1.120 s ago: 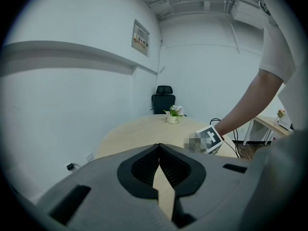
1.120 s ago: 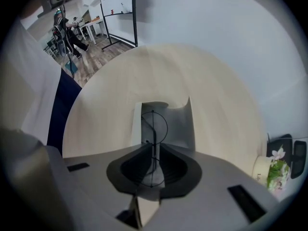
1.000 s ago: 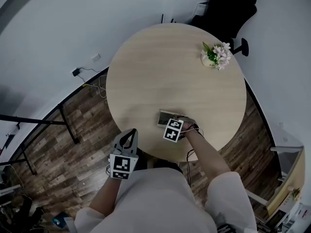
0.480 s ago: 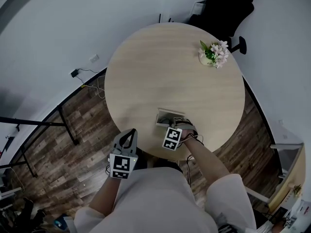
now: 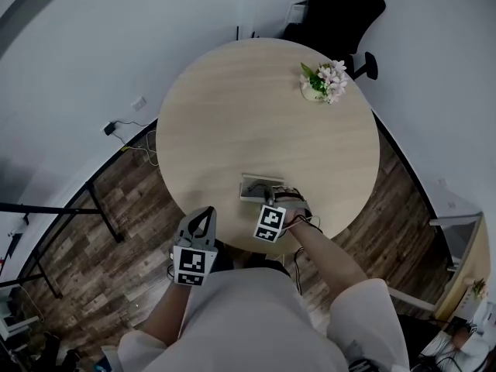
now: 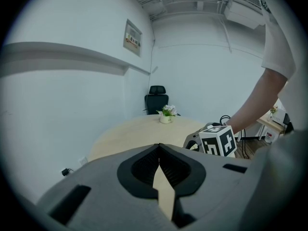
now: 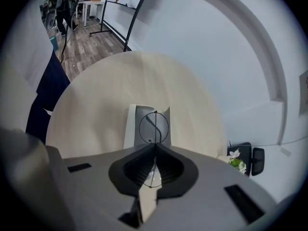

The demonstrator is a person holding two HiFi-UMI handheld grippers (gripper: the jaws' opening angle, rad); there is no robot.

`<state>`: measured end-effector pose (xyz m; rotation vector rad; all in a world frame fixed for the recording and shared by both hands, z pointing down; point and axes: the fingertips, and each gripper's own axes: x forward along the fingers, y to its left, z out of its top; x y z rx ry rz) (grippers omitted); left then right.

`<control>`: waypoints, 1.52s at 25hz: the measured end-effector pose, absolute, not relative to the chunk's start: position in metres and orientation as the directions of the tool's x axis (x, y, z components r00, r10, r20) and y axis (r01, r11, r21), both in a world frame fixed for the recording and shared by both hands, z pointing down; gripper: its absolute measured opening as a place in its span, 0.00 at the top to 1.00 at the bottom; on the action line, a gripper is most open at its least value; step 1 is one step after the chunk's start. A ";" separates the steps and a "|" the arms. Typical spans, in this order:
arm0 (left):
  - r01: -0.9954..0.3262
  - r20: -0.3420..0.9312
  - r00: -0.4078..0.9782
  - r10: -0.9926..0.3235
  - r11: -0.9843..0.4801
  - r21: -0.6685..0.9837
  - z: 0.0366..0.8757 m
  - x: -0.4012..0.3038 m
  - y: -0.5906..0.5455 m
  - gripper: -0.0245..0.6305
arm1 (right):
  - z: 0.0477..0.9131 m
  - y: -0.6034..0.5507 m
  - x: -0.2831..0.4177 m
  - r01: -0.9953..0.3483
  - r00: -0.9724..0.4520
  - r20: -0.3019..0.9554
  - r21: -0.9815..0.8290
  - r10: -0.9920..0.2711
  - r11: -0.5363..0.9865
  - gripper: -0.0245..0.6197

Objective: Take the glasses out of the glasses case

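Note:
The glasses case point(image 5: 260, 187) lies open near the front edge of the round table point(image 5: 263, 115). In the right gripper view it shows as a grey shell with a pale lid point(image 7: 131, 124). My right gripper point(image 7: 155, 146) is shut on thin wire-framed glasses point(image 7: 154, 125), held just above the case. One round lens pokes past the fingertips and the other sits between the jaws. In the head view this gripper point(image 5: 273, 208) hangs over the case's near end. My left gripper point(image 5: 203, 217) is held off the table's edge to the left, shut and empty point(image 6: 159, 146).
A small pot of pink and white flowers point(image 5: 324, 82) stands at the table's far right. A black office chair point(image 5: 341, 6) is behind the table. Cables and a socket point(image 5: 116, 126) lie by the left wall, beside a black metal frame point(image 5: 93, 200).
My right gripper has drawn back toward the table's front edge and risen, lifting the glasses off the case. The case and the left gripper have stayed put.

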<state>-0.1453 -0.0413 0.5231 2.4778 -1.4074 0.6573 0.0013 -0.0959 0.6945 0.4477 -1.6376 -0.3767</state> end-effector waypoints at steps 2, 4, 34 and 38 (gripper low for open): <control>-0.849 0.477 0.451 -0.754 -0.527 -0.032 0.523 -0.141 -0.040 0.96 | 0.689 -0.093 0.006 -0.076 -0.090 0.858 0.501 -0.506 0.862 0.93; -0.844 0.476 0.458 -0.751 -0.535 -0.032 0.523 -0.135 -0.040 0.96 | 0.684 -0.092 0.012 -0.089 -0.091 0.853 0.507 -0.514 0.857 0.93; -0.855 0.507 0.419 -0.753 -0.515 -0.058 0.524 -0.054 -0.036 0.96 | 0.727 -0.081 0.160 -0.023 -0.053 0.890 0.453 -0.454 0.891 0.93; -0.861 0.511 0.409 -0.756 -0.505 -0.057 0.525 -0.049 -0.032 0.96 | 0.733 -0.081 0.158 -0.004 -0.082 0.891 0.447 -0.446 0.895 0.93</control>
